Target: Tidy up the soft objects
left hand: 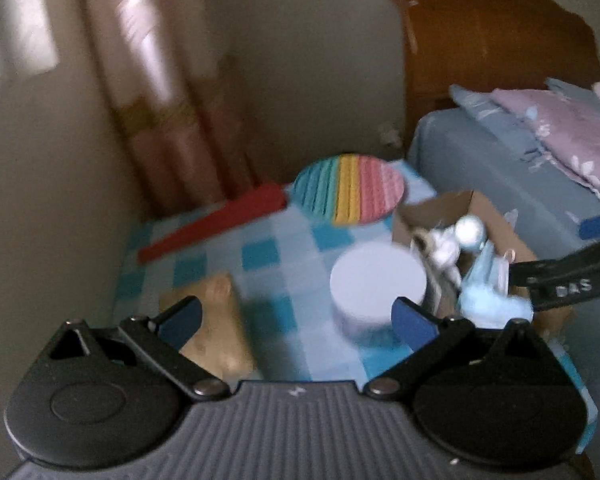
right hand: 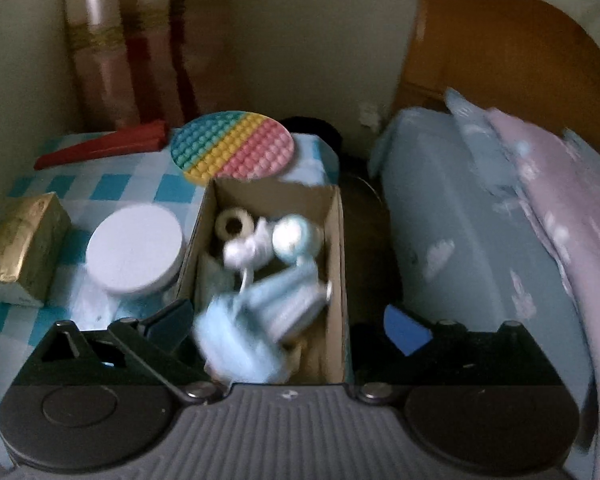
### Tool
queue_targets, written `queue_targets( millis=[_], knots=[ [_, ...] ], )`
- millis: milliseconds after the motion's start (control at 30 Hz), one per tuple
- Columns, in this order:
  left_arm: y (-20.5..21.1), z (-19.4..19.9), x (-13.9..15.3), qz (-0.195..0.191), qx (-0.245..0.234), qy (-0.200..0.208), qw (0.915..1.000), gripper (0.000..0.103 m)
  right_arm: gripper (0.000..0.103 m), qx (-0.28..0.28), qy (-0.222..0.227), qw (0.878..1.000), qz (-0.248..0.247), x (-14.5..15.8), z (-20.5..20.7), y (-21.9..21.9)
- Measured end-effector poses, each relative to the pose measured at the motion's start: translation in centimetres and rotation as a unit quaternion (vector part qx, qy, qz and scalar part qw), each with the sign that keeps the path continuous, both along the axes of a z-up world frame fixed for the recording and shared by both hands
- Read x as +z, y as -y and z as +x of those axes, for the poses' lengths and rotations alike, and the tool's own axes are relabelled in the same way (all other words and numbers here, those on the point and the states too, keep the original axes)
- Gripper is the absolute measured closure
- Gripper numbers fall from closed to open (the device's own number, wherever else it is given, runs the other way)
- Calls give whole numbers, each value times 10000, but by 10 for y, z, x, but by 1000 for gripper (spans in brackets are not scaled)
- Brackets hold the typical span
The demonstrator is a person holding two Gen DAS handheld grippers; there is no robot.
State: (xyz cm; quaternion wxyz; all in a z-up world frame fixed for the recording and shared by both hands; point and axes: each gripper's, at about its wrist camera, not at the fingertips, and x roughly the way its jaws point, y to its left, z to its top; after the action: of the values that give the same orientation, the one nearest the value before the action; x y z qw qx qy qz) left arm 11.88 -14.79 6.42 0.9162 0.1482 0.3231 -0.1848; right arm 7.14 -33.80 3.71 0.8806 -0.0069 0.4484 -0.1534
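both sets of jaws wide open, nothing held. right gripper hangs over the cardboard box, blurry light blue soft toy right below. left gripper sits nearer the white round tin on the bench.

Left gripper pointed down and forward, jaws spread wide, nothing between the blue pads. Right gripper tilted steeply down, jaws also wide apart, pads gripping nothing; its black finger showed far right in the left view.
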Motion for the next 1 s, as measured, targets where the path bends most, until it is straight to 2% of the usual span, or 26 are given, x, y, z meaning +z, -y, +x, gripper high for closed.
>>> queue_targets(
  millis=[133,300,433,1000],
  knots=[
    [-16,-21,-21,-55,382,-388,9985,2,0,-273,-32,9995,179,-8,-33,-23],
    [-23,-40,-43,-64,424,-754,9962,2,0,-308,-129,9994,37,-16,-52,-51],
    [-19,-50,-47,212,431,-638,9968,2,0,-333,-136,9994,7,-18,-58,-60],
    [-16,-41,-51,206,499,-758,9957,2,0,-258,-125,9994,170,-21,-51,-57]
  ],
)
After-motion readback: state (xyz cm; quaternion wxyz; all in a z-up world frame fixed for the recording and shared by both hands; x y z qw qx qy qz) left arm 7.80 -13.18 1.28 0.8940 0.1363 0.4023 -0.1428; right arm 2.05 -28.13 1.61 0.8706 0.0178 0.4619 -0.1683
